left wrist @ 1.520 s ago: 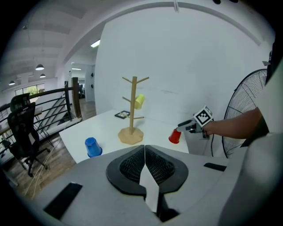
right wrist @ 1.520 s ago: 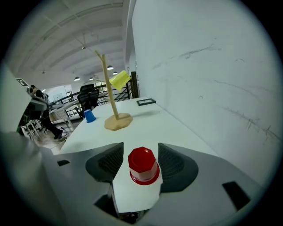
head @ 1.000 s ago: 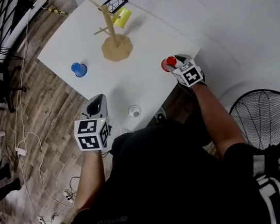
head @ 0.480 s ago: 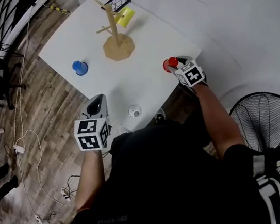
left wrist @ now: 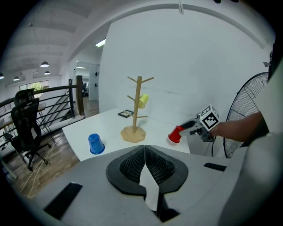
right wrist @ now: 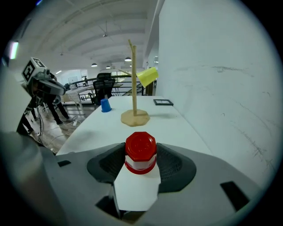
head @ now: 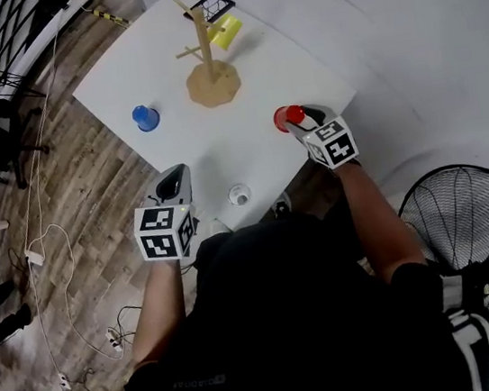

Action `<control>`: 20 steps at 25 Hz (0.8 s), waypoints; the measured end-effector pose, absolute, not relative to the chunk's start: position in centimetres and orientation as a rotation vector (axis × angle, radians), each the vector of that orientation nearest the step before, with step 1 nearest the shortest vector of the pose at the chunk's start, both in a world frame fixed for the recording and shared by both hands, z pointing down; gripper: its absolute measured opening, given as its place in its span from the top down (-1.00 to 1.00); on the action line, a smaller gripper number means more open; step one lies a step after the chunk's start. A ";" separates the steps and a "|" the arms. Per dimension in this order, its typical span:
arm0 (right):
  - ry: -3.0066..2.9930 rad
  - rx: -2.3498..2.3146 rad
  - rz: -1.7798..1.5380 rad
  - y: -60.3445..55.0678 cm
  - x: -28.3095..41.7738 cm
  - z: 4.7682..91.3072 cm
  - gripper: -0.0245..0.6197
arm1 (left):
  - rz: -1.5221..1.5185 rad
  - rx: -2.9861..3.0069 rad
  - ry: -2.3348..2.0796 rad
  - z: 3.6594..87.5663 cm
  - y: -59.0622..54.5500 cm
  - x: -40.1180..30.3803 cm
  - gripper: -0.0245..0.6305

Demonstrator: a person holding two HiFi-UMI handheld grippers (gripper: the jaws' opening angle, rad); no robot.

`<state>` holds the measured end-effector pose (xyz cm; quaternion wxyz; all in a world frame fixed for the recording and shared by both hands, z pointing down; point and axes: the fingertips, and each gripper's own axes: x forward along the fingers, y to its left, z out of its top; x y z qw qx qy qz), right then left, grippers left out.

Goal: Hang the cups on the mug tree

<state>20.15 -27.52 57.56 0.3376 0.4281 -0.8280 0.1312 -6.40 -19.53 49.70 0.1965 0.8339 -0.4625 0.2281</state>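
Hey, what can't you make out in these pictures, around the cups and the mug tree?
Red plastic cup: any handle; right gripper view, fingers of the right gripper cover its sides.
Yellow plastic cup on the wooden mug tree: the peg holding it; right gripper view, the cup covers it.
Small pale cup: upright or upturned; head view, too small.
Black-framed card: its print; head view, too small.

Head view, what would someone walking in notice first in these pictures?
The red cup gripped in the right gripper by the right edge of the white table stands out most. Next comes the wooden mug tree at the table's far side, with a yellow cup already hung on it. A blue cup stands upside down near the left edge, and the left gripper hovers shut and empty.
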 end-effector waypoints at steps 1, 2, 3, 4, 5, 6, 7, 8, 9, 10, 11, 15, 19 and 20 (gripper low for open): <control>-2.181 1.110 0.335 -27.3 19.4 57.1 0.25 | 0.636 2.335 -1.298 49.6 -19.5 -6.5 0.87; -2.205 1.105 0.329 -27.0 18.6 56.6 0.25 | 0.633 2.335 -1.300 49.6 -19.5 -6.5 0.87; -2.228 1.103 0.326 -26.8 17.9 56.2 0.25 | 0.630 2.335 -1.302 49.5 -19.5 -6.6 0.87; -2.250 1.104 0.326 -26.7 17.3 55.8 0.25 | 0.627 2.336 -1.303 49.4 -19.5 -6.6 0.87; -2.270 1.109 0.326 -26.6 16.7 55.4 0.25 | 0.623 2.337 -1.305 49.3 -19.5 -6.7 0.87; -2.287 1.117 0.325 -26.7 16.1 55.0 0.25 | 0.621 2.338 -1.307 49.2 -19.5 -6.8 0.87; -2.301 1.127 0.324 -26.8 15.6 54.7 0.25 | 0.619 2.338 -1.309 49.2 -19.5 -6.9 0.87; -2.312 1.138 0.323 -27.0 15.2 54.3 0.25 | 0.618 2.337 -1.310 49.1 -19.4 -7.0 0.87; -2.324 1.148 0.321 -27.3 14.8 54.0 0.25 | 0.618 2.336 -1.312 49.1 -19.3 -7.2 0.87; -2.338 1.158 0.319 -27.6 14.3 53.5 0.25 | 0.618 2.333 -1.314 49.1 -19.2 -7.4 0.87; -2.352 1.167 0.317 -27.9 13.9 53.0 0.25 | 0.618 2.330 -1.317 49.0 -19.1 -7.6 0.87; -2.392 1.191 0.310 -28.6 12.6 51.2 0.25 | 0.613 2.316 -1.332 48.9 -18.4 -8.5 0.87; -2.419 1.212 0.294 -30.0 12.0 50.1 0.25 | 0.610 2.299 -1.353 49.2 -18.2 -9.4 0.87; -2.421 1.220 0.287 -30.4 11.8 49.8 0.25 | 0.607 2.294 -1.358 49.2 -18.1 -9.6 0.87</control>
